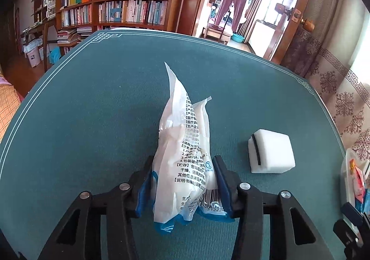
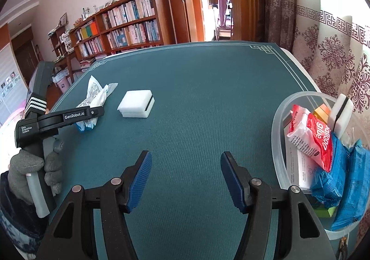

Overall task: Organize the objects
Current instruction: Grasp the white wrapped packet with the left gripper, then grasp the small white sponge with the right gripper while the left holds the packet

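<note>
Packet (image 1: pixel 185 155) lengthwise, tip pointing away

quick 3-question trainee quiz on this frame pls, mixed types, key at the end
1. True or false: the left gripper is shut on the white printed packet.
2. What lies loose on the green mat beside that packet? A) white foam block B) mug C) scissors
3. Fill in: the right gripper is ____ and holds nothing.

Key: 1 true. 2 A, the white foam block. 3 open.
</note>
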`<state>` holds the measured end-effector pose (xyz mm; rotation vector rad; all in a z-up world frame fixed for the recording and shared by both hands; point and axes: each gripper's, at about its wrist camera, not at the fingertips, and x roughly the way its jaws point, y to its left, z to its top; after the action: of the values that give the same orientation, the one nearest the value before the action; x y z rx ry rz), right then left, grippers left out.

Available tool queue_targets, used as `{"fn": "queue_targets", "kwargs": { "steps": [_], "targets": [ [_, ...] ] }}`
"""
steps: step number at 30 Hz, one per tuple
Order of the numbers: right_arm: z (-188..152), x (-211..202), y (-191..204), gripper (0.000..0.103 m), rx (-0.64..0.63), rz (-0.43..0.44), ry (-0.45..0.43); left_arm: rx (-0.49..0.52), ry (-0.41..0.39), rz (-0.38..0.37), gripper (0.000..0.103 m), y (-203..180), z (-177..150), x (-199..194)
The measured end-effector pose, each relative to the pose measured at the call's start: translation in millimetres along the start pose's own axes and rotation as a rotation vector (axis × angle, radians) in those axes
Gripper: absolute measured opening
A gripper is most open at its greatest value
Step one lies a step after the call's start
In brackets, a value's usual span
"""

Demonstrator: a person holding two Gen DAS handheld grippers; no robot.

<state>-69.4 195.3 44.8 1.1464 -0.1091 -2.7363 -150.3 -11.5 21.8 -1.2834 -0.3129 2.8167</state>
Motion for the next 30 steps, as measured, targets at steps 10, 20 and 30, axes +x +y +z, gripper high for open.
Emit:
{"fn": "queue_targets", "kwargs": {
  "steps": [10,20,30],
  "targets": [
    [33,49,33,0.063,-0.005,0.057,0.048,-0.034,-0.105,0.029,0.051,8,1,-23],
    [72,98,62,0.063,-0.033,0.076,0.070,-0.078,-0.007,0.062,0.052,21,-1,-4],
    [81,128,88,0.064,-0.078,0.061,0.094,-0.047,-0.024,0.099,0.053,19,-6,-2]
  ]
}}
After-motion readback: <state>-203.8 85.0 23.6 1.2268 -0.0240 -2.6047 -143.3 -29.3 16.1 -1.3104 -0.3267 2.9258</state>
